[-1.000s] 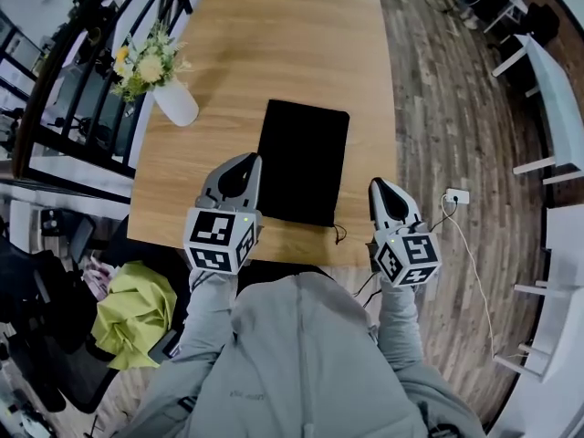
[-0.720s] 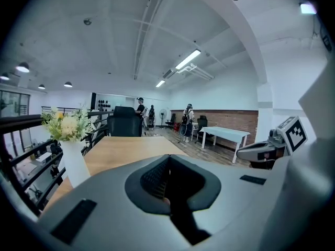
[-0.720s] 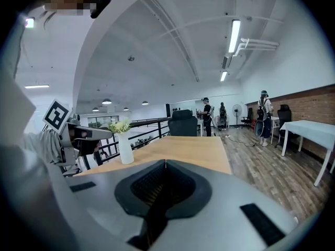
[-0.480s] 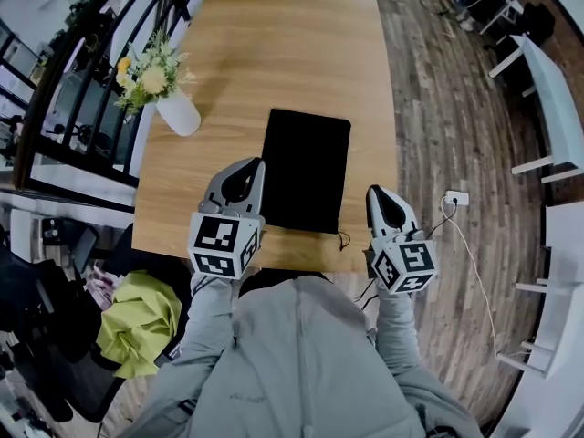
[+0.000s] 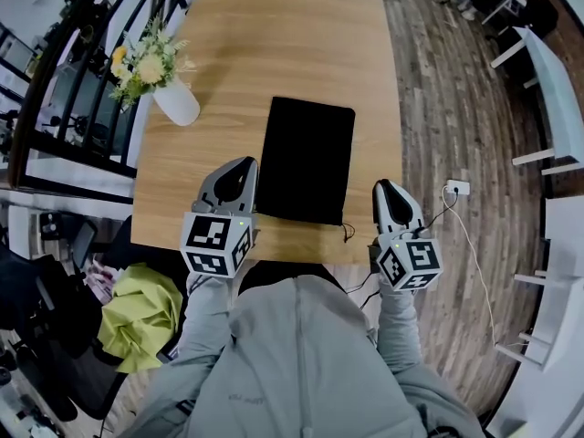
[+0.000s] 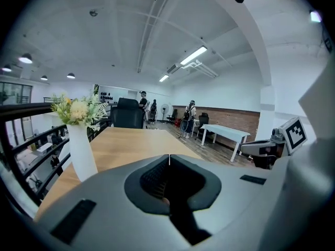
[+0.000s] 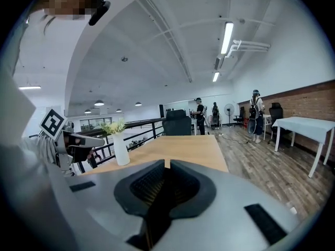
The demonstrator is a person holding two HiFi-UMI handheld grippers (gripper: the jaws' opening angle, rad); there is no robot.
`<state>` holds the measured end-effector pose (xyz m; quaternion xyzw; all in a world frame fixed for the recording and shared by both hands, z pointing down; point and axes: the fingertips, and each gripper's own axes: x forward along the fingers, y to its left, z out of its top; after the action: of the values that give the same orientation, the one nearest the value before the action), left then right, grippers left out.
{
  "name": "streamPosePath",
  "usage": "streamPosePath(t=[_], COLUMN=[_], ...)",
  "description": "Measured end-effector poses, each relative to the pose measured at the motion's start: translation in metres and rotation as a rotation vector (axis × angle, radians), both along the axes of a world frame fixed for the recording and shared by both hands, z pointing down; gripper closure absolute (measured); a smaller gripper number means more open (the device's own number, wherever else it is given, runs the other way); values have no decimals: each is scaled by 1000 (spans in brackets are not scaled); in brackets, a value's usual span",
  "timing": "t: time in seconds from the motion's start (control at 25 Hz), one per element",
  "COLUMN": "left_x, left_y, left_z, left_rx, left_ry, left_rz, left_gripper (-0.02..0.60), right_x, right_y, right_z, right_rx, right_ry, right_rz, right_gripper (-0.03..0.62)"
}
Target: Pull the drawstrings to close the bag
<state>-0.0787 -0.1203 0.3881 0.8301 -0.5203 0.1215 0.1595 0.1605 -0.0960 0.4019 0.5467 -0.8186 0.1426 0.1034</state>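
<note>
Flat black cloth bag (image 5: 306, 158) lies on long wooden worktop (image 5: 274, 44), near front edge. Thin black drawstring (image 5: 345, 233) pokes out at bag's near right corner. Left claw (image 5: 247, 162) just beside bag's left side, shut tight, holding nothing. Right claw (image 5: 384, 184) at worktop's right edge, apart from bag, shut, empty. Both point forward, tipped a bit down.

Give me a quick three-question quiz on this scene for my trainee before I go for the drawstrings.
1. True or false: the left gripper grips the black bag.
2. In the head view, the vase stands on which side of the bag? A left, B right, C on it.
3. Fill in: both the left and the right gripper have their jaws ____.
Key: 1 false; 2 A; 3 shut.
</note>
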Motion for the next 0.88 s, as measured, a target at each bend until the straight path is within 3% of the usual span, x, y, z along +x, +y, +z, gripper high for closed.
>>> streamPosePath(t=[0.48,0.6,0.88], left_x=[-16,-16,-18], left_y=[9,16,32], left_z=[43,61,102], left_rx=[-68,-107,-181], left_ry=[-18,-27,-67], left_rz=[7,16,79], left_gripper=[552,551,540], right_x=[-5,-9,-6], right_y=[12,19,42], right_z=[44,61,99], right_rx=[-111,-160,-243], right_ry=[1,3,32], right_rz=[-31,-66,-125], right_gripper=[546,491,441])
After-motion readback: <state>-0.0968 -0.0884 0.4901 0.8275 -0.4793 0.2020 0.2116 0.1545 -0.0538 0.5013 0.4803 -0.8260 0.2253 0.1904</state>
